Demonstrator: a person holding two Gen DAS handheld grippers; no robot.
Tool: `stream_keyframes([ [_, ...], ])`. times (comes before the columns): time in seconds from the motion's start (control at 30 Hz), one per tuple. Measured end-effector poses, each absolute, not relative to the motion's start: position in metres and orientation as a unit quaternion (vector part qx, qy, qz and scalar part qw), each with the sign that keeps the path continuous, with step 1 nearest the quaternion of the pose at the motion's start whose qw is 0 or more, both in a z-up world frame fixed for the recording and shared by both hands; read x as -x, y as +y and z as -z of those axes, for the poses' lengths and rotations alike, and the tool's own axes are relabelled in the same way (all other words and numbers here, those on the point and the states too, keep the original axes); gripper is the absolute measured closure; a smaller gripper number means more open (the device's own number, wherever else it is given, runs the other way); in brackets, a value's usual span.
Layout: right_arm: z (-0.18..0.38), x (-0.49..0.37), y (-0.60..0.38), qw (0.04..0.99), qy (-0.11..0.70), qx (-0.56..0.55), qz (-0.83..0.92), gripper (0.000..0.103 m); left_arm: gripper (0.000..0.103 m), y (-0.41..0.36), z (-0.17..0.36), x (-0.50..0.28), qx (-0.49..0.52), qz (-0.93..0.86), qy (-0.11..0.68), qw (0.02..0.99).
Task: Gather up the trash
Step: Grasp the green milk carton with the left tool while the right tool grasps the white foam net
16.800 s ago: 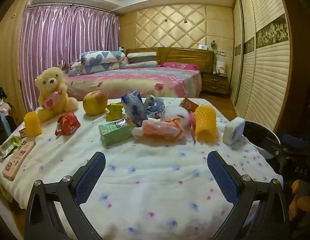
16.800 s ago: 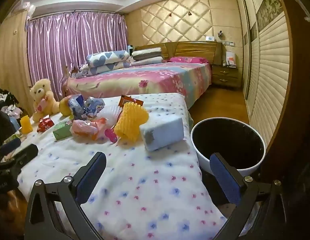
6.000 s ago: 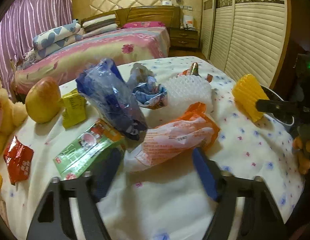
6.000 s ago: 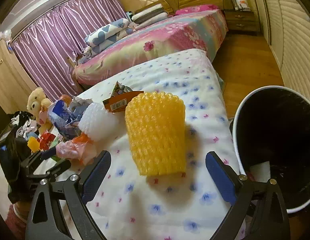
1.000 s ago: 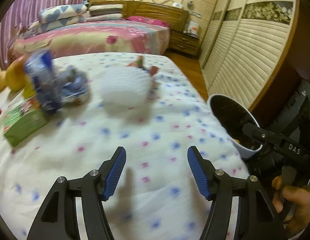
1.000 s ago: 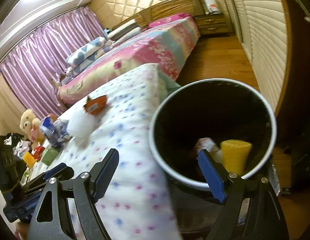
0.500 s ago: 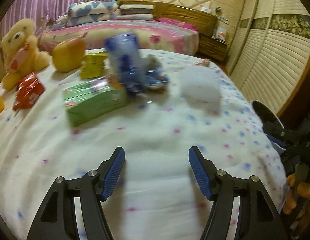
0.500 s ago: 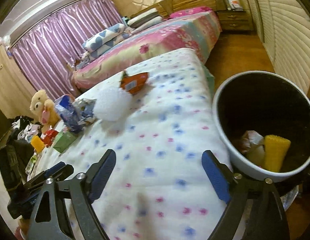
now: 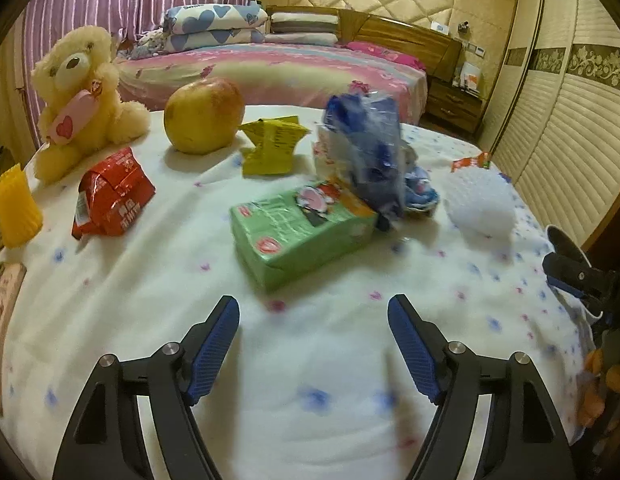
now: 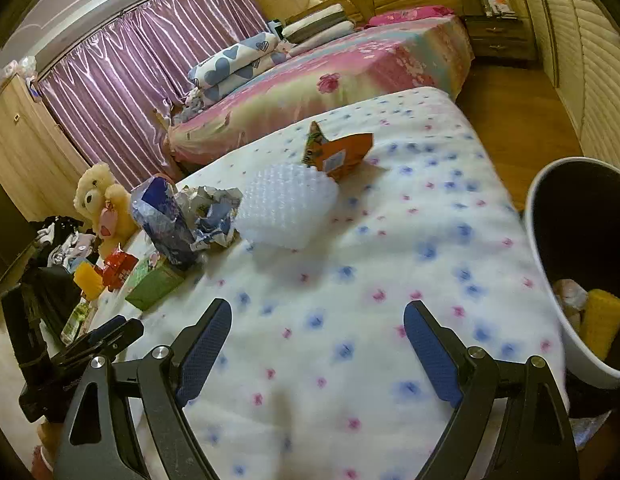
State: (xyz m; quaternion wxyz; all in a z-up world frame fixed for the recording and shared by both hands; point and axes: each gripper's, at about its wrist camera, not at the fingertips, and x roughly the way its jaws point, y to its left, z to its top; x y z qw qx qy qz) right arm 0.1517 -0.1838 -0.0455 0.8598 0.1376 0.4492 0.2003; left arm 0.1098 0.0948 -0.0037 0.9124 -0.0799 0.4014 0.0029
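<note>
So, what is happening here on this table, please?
A person with a gripper in each hand is clearing trash from the cloth-covered table into the bin, which already holds a yellow foam sleeve. Both grippers are empty: the left gripper, its jaws opening, faces the green carton; the right gripper is open before the white foam net.

Bare tablecloth (image 9: 310, 380) before green carton (image 9: 305, 228)
</note>
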Motion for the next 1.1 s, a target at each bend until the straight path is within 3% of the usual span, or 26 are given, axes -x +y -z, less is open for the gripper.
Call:
stream_keyframes([
  [0.3, 0.050, -0.180, -0.164, 0.852, 0.454, -0.155, -0.210, 0.013, 0.020, 0.117, 0.013, -0.153, 0.048, 0.015, 0.424, 0.904],
  [0.63, 0.053, -0.211, -0.154, 0.843, 0.459, -0.180, -0.213, 0.013, 0.020, 0.121, 0.023, -0.185, 0.026, 0.049, 0.438, 0.897],
  [0.73, 0.052, -0.215, -0.153, 0.846, 0.456, -0.179, -0.210, 0.015, 0.024, 0.111, 0.021, -0.182, 0.003, 0.060, 0.424, 0.904],
  [0.77, 0.052, -0.216, -0.153, 0.849, 0.453, -0.176, -0.208, 0.019, 0.038, 0.108, 0.021, -0.181, -0.005, 0.064, 0.418, 0.906],
  [0.8, 0.052, -0.216, -0.152, 0.852, 0.450, -0.172, -0.206, 0.031, 0.044, 0.106, 0.021, -0.180, -0.008, 0.067, 0.418, 0.906],
  [0.83, 0.052, -0.216, -0.150, 0.855, 0.448, -0.164, -0.204, 0.040, 0.046, 0.105, 0.023, -0.179, -0.009, 0.068, 0.419, 0.905],
  [0.87, 0.052, -0.217, -0.149, 0.855, 0.451, -0.159, -0.204, 0.057, 0.047, 0.104, 0.023, -0.178, -0.010, 0.066, 0.417, 0.907],
  [0.97, 0.052, -0.212, -0.146, 0.855, 0.449, -0.149, -0.213, 0.071, 0.048, 0.102, 0.021, -0.170, -0.008, 0.064, 0.410, 0.910],
  [1.1, 0.048, -0.197, -0.149, 0.858, 0.440, -0.142, -0.223, 0.078, 0.049, 0.099, 0.017, -0.151, 0.012, 0.061, 0.403, 0.913],
])
